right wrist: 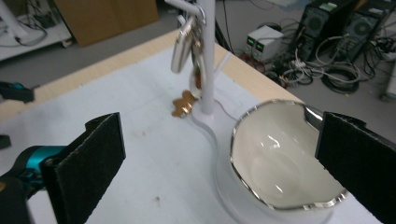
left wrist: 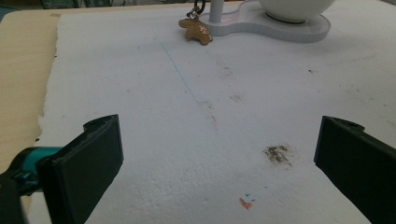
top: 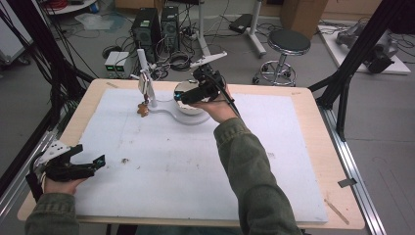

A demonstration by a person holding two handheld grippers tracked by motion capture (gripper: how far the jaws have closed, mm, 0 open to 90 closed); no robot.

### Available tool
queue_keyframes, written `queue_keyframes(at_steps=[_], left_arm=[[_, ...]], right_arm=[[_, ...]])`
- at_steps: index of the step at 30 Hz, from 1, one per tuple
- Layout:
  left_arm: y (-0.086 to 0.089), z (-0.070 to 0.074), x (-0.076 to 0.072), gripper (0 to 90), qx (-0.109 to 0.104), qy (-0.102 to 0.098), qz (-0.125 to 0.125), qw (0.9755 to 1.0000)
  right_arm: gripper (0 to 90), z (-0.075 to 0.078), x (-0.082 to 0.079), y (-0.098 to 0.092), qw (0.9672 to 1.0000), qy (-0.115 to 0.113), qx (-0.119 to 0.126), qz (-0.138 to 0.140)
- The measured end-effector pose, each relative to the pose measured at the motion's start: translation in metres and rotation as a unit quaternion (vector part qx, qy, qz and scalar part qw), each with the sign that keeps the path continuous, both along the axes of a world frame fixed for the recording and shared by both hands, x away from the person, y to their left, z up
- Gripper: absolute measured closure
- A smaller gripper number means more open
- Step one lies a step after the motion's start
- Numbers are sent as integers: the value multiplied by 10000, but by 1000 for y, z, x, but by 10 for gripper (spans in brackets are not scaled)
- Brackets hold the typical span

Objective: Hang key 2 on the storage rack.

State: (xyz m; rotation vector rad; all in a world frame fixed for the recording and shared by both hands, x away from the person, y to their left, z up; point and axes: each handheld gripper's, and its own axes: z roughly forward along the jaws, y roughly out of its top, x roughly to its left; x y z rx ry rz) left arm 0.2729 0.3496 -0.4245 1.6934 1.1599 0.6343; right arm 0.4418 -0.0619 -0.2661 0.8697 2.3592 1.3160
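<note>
A white stand rises at the back of the foam board (top: 195,161), with a pole (top: 147,81) and a silver-rimmed white bowl (right wrist: 280,158) on one curved base (left wrist: 261,29). A silver clip with keys (right wrist: 182,44) hangs from the pole's hook. Below it a brown gingerbread-shaped charm (left wrist: 196,30) touches the board. My right gripper (top: 183,99) is open and empty, held just above the bowl (top: 188,95) and facing the pole (right wrist: 208,56). My left gripper (top: 100,160) rests open and empty near the board's front left, pointing toward the charm (top: 142,110).
The foam board covers most of a wooden table (top: 318,98) and carries a dark smudge (left wrist: 279,154) and small stains. Beyond the far edge are computer towers (top: 147,27), cables and a stool (top: 288,44) on the floor. Black frame posts (top: 357,54) flank the table.
</note>
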Motion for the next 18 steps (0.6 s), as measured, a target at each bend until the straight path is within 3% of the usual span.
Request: queue_keyframes(at_steps=[3, 8, 11, 18], left_arm=[[0, 0, 0, 17, -2, 1, 3, 10000], [0, 0, 0, 17, -7, 3, 20, 10000], [0, 0, -1, 17, -8, -10, 33, 10000], [0, 0, 0, 17, -16, -1, 38, 10000]], right_arm=[[4, -6, -5, -10, 10000, -1, 82, 5], [4, -19, -12, -25, 9999, 41, 58, -95], [4, -28, -15, -32, 9998, 95, -87, -155], [4, -44, -22, -50, 9993, 208, -55, -291]])
